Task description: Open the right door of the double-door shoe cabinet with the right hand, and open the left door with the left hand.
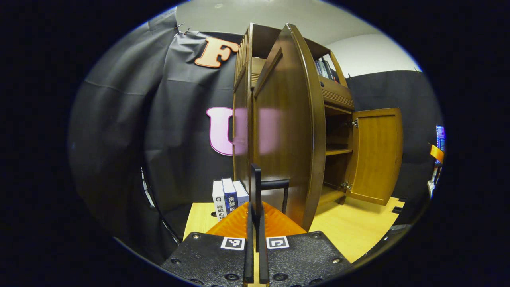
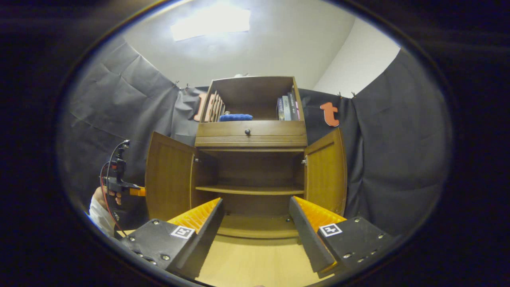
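Left gripper view: our left gripper point(image 1: 255, 223) looks pinched on the left door point(image 1: 285, 131) handle, we think. Our right gripper point(image 2: 255, 227) gapes wide, holding nothing, right door point(image 2: 324, 171) beyond.

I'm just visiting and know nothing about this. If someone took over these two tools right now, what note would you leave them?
Left tool: shut on the black bar handle of the brown wooden left door, which stands wide open.
Right tool: open, empty, facing the brown wooden shoe cabinet.
Brown wooden right door: open too.
Done: both doors open.
Left: probably just let go of the handle and back away.
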Tool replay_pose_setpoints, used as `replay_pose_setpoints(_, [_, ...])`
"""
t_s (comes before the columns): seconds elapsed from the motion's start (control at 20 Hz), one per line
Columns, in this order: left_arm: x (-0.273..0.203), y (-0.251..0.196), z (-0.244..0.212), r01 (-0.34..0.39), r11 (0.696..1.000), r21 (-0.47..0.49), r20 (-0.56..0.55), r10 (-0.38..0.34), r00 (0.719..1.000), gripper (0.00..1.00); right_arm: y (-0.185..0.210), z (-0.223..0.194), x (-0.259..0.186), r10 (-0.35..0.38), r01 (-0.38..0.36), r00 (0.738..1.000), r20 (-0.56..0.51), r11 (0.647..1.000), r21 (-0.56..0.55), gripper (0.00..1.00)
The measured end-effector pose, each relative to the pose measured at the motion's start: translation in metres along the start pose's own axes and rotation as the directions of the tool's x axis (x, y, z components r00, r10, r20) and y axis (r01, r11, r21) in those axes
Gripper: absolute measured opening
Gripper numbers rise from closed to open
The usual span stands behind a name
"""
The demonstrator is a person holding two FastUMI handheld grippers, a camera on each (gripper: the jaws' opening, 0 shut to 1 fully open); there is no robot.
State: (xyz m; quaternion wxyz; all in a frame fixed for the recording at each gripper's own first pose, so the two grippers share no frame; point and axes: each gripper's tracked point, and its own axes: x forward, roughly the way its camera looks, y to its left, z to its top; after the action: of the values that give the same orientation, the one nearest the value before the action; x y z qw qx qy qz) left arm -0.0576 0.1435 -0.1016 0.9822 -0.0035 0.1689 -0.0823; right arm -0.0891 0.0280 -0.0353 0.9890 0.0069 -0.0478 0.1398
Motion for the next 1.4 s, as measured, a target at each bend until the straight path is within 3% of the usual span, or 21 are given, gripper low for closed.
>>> replay_pose_setpoints(0.2, [0.000, 0.000, 0.002, 0.011, 1.000, -0.005, 0.002, -0.011, 1.000, 0.08, -0.011, -0.016, 0.007, -0.040, 0.040, 0.999, -0.037, 0.999, 0.006, 0.98])
replay_pose_setpoints(0.4, [0.000, -0.002, 0.000, 0.020, 1.000, -0.017, -0.003, -0.020, 1.000, 0.10, -0.017, -0.005, 0.004, -0.075, 0.075, 0.997, 0.020, 0.997, 0.029, 0.95])
replay_pose_setpoints(0.55, [0.000, -0.003, 0.002, 0.024, 0.999, -0.030, -0.004, -0.025, 1.000, 0.10, -0.024, -0.001, 0.002, -0.088, 0.086, 0.995, 0.040, 0.996, 0.039, 1.00])
replay_pose_setpoints(0.85, [-0.001, 0.000, 0.001, 0.000, 1.000, -0.001, -0.005, 0.000, 1.000, 0.12, -0.018, -0.006, 0.004, -0.073, 0.073, 0.997, 0.029, 0.997, 0.026, 0.98])
replay_pose_setpoints(1.0, [-0.007, 0.000, 0.000, -0.016, 1.000, -0.004, -0.010, 0.016, 1.000, 0.29, -0.014, -0.010, 0.006, -0.063, 0.062, 0.998, 0.018, 0.998, 0.018, 0.98])
replay_pose_setpoints(1.05, [-0.011, 0.001, 0.000, -0.025, 1.000, -0.009, -0.014, 0.025, 1.000, 0.29, -0.014, -0.009, 0.006, -0.060, 0.059, 0.998, 0.018, 0.998, 0.018, 0.98])
replay_pose_setpoints(1.15, [-0.012, 0.001, -0.001, -0.050, 0.999, -0.017, -0.019, 0.050, 0.999, 0.43, -0.013, -0.009, 0.006, -0.057, 0.057, 0.998, 0.018, 0.998, 0.020, 0.98])
replay_pose_setpoints(1.2, [-0.020, 0.005, 0.000, -0.077, 0.997, -0.025, -0.018, 0.077, 0.997, 0.39, -0.013, -0.010, 0.007, -0.056, 0.055, 0.998, 0.017, 0.998, 0.022, 0.98])
replay_pose_setpoints(1.4, [-0.050, 0.013, 0.019, -0.227, 0.972, -0.063, 0.062, 0.231, 0.971, 0.57, -0.014, -0.015, 0.010, -0.053, 0.053, 0.999, 0.005, 0.998, 0.023, 0.98])
